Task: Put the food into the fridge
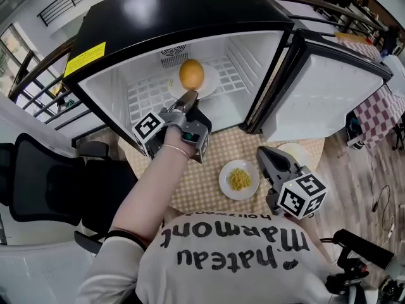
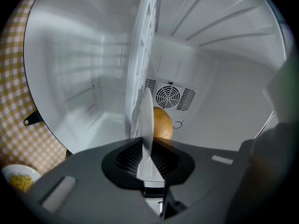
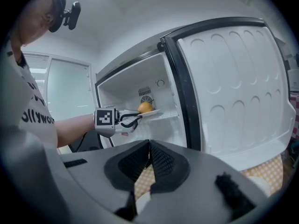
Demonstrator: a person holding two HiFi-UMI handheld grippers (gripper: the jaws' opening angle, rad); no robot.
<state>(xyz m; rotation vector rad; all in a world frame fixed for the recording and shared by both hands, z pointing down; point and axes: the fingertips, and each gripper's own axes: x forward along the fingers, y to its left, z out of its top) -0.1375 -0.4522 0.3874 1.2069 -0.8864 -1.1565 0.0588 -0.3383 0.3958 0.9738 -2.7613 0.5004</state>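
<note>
An orange (image 1: 191,73) lies on a white plate (image 1: 211,83), which rests on the wire shelf (image 1: 145,94) inside the open fridge. My left gripper (image 1: 188,98) reaches into the fridge and is shut on the plate's near rim. In the left gripper view the plate (image 2: 147,118) runs edge-on between the jaws of that gripper (image 2: 148,143), with the orange (image 2: 163,123) behind. My right gripper (image 1: 269,158) hovers shut and empty over the table, beside a plate of yellow food (image 1: 239,180). The right gripper view shows that gripper (image 3: 149,143) and, far off, the orange (image 3: 145,107).
The fridge door (image 1: 323,94) stands open to the right. The fridge sits at the far edge of a round table with a checked cloth (image 1: 209,154). Another white plate (image 1: 299,151) peeks out behind my right gripper. A black chair (image 1: 44,182) stands on the left.
</note>
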